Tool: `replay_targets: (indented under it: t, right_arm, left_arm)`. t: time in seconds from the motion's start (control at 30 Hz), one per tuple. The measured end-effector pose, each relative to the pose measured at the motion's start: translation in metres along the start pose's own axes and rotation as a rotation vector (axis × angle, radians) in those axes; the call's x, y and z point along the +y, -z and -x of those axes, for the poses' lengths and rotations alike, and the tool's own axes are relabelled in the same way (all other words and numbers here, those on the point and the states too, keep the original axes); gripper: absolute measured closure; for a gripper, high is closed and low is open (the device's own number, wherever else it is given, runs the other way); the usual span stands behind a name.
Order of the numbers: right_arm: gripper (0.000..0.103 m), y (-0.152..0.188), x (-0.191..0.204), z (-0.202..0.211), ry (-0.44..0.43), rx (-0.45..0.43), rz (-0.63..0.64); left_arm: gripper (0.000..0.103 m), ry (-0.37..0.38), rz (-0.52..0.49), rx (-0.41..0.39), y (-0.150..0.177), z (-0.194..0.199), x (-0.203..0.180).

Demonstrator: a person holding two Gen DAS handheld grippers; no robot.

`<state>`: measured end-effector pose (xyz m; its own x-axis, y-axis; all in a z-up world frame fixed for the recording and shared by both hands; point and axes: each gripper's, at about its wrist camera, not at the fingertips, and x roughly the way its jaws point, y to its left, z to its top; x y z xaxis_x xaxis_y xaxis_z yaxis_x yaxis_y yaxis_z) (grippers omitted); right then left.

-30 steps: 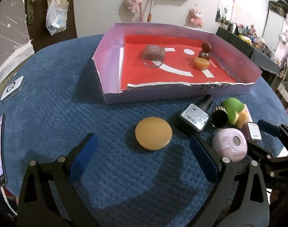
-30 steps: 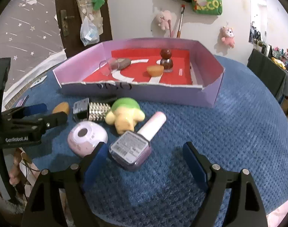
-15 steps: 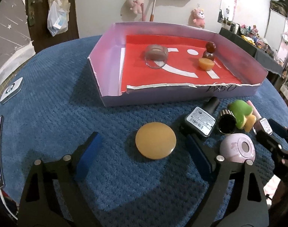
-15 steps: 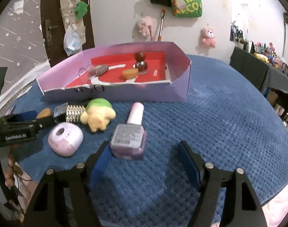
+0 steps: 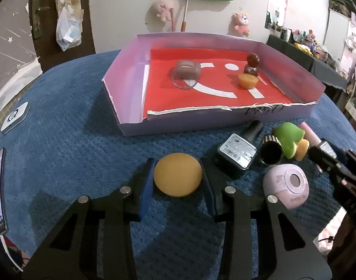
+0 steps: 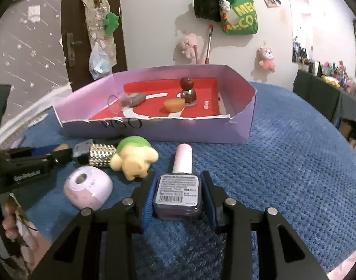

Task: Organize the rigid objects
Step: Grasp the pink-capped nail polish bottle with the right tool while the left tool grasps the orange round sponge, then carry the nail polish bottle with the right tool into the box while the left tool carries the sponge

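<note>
On the blue cloth, four items are waiting beside the box, which is already holding three. Both grippers are reaching low and level: the left gripper is clamping the disc, the right gripper the bottle.

On the table, the box sits far, holding a jar, bottle and cup; nearer lie a disc at left, then a nail polish, toy and round case rightward.
</note>
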<state>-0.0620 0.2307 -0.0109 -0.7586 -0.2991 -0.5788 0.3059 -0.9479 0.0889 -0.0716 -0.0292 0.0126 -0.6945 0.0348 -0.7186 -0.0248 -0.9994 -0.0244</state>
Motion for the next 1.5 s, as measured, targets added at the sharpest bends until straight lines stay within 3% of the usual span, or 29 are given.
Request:
replay_targets:
  t: [0.4,0.77,1.5]
  right_arm:
    - [0.064,-0.027,0.002,0.036,-0.104,-0.077,-0.012]
    - [0.064,-0.049,0.007,0.04,-0.157,-0.086,0.024]
    - [0.064,-0.088,0.006,0.014,-0.216,-0.038,0.082]
  left_arm:
    - [0.068,0.046,-0.021,-0.082,-0.015,0.033,-0.007]
    - [0.068,0.087,-0.043,-0.117,-0.037,0.039,-0.014]
    - [0.068,0.152,-0.065,-0.101,-0.079,0.017,-0.02]
